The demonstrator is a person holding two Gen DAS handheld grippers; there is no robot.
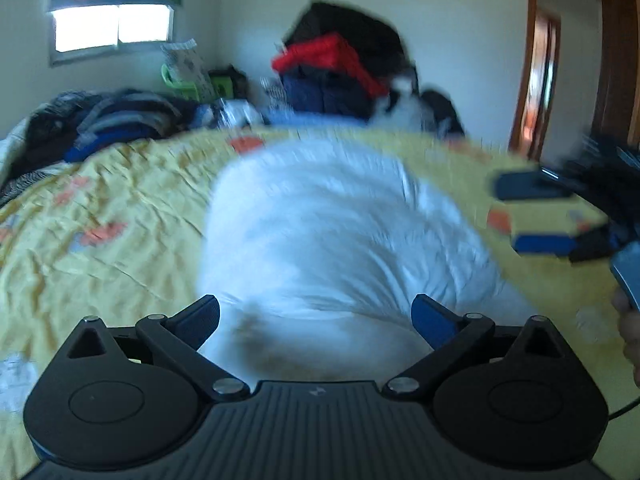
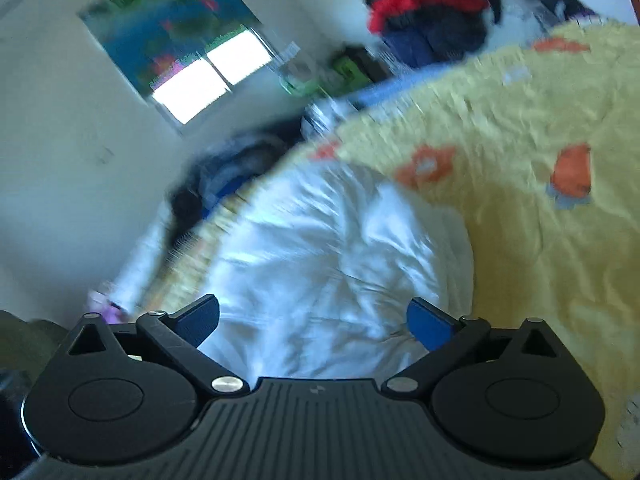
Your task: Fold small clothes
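Observation:
A white garment [image 1: 340, 232] lies bunched on the yellow bedsheet [image 1: 120, 240], blurred by motion. My left gripper [image 1: 316, 316] is open just above its near edge, holding nothing. My right gripper [image 2: 314, 316] is open over the same white garment [image 2: 320, 260], also empty. In the left wrist view the right gripper [image 1: 524, 216] shows at the right edge, open, above the sheet beside the garment.
A pile of dark and striped clothes [image 1: 100, 124] lies at the bed's far left. A stack of red, navy and black clothes [image 1: 336, 76] stands at the far side. A window [image 1: 112, 28] is on the back wall, a wooden door frame [image 1: 536, 80] at right.

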